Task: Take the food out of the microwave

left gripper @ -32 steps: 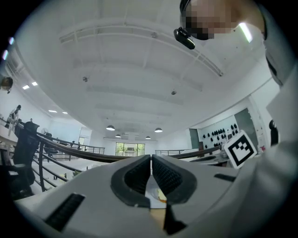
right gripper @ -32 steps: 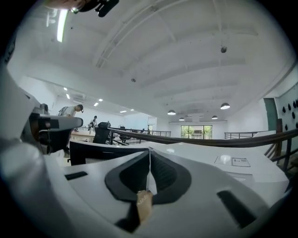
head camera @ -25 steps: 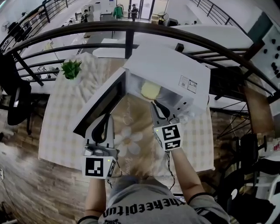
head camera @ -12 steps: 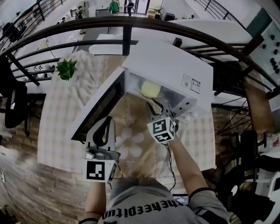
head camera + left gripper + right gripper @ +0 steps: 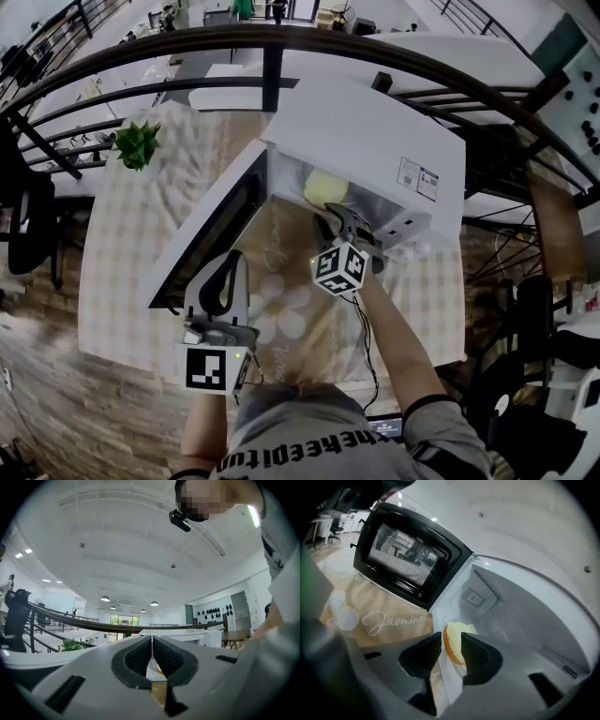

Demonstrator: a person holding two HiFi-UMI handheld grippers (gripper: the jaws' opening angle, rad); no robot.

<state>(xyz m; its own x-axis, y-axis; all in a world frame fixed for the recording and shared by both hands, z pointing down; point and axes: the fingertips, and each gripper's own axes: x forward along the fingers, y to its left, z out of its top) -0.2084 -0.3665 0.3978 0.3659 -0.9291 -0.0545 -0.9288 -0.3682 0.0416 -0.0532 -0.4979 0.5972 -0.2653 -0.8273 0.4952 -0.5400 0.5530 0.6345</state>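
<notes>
The white microwave (image 5: pixel 375 141) stands on the table with its door (image 5: pixel 211 230) swung wide to the left. Inside lies the food, a pale yellow bun (image 5: pixel 323 189). My right gripper (image 5: pixel 345 225) is at the mouth of the oven, rolled over and tipped downward. Its jaws have just been opening and stand open. In the right gripper view the bun (image 5: pixel 461 629) shows in the gap of the right gripper (image 5: pixel 451 639), and the pads do not press on it. My left gripper (image 5: pixel 228 258) hangs shut and empty by the door, pads together in the left gripper view (image 5: pixel 152 641).
A small green plant (image 5: pixel 137 145) stands at the table's far left corner. The chequered cloth (image 5: pixel 131 272) covers the table, with a beige flowered mat (image 5: pixel 291 300) before the microwave. A dark curved railing (image 5: pixel 272 56) runs behind the table. A black chair (image 5: pixel 28 216) is left.
My right gripper has gone forward and down to the microwave's opening, rolling over, with its jaws spreading. The left gripper has sunk a little.
</notes>
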